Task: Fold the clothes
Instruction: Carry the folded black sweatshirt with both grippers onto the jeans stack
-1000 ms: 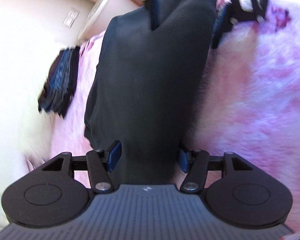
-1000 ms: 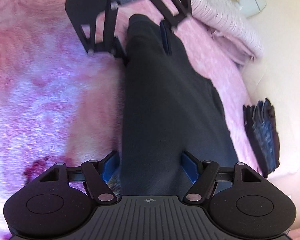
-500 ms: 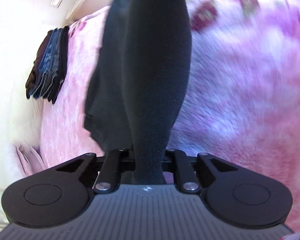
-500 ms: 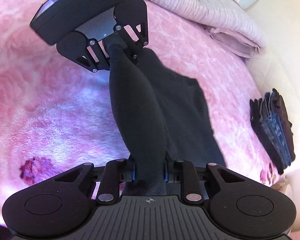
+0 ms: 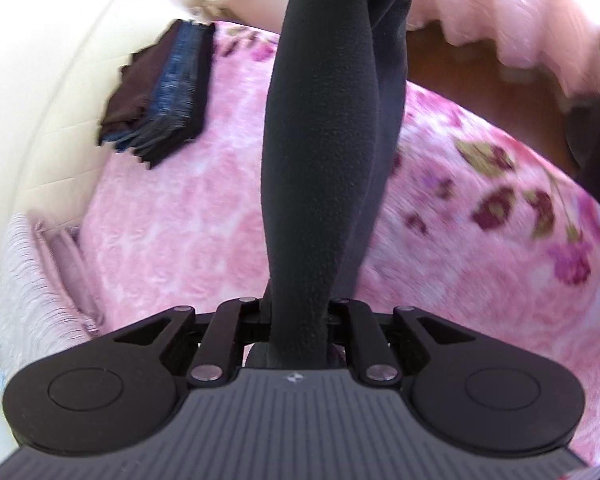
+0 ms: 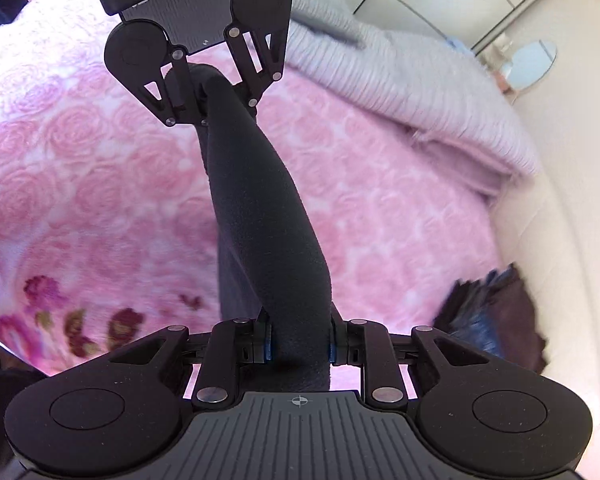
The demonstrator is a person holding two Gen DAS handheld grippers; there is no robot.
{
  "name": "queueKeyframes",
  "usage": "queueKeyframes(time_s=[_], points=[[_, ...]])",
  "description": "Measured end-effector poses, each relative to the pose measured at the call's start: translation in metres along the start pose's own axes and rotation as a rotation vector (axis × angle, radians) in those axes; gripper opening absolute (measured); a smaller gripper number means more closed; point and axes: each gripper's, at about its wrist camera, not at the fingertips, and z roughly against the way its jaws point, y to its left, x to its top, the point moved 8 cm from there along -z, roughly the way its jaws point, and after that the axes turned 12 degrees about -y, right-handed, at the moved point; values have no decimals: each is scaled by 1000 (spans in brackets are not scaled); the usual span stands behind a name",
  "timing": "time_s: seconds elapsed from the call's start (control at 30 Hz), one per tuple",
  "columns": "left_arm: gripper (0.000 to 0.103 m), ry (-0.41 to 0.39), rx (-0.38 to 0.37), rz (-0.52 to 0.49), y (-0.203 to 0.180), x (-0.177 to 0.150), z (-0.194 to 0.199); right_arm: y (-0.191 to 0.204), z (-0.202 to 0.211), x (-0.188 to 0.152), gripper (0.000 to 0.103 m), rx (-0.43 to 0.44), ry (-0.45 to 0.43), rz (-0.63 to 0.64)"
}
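Note:
A black fleece garment [image 5: 320, 168] hangs stretched between my two grippers, lifted off the pink blanket. My left gripper [image 5: 296, 320] is shut on one end of it. The other end runs up to the right gripper at the top edge of the left wrist view. In the right wrist view the same black garment [image 6: 268, 216] is bunched into a thick band. My right gripper [image 6: 300, 348] is shut on its near end, blue pads pressing the cloth. The left gripper [image 6: 204, 100] clamps the far end. A looser layer of the garment hangs down below the band.
A pink rose-pattern blanket [image 5: 180, 232] covers the bed. A stack of folded dark and blue clothes [image 5: 160, 92] lies by the cream headboard [image 5: 40, 120], also seen as the stack [image 6: 484, 312]. A lilac ribbed cover [image 6: 400, 80] lies bunched at the bed's edge. Brown floor [image 5: 480, 88] shows beyond.
Both grippers closed on the ends of the black garment and rose, lifting it off the blanket. The cloth went from lying flat to a taut bunched band between them.

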Motion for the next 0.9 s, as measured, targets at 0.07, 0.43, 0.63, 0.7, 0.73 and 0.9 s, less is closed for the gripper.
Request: queueKeyframes(time_s=[0.07, 0.43, 0.63, 0.7, 0.73, 0.9], points=[[11, -3, 27, -14, 13, 11, 7, -12, 11, 4, 23, -30, -4, 16], [11, -42, 135, -57, 36, 69, 45, -44, 84, 14, 23, -172, -9, 66], [11, -18, 132, -56, 47, 108, 25, -70, 101, -16, 23, -176, -20, 68], [11, -5, 131, -49, 55, 124, 11, -88, 103, -33, 23, -167, -26, 66], [11, 5, 135, -38, 61, 133, 2, -99, 103, -42, 23, -160, -29, 70], [11, 52, 153, 23, 94, 174, -43, -158, 100, -93, 23, -121, -53, 88]])
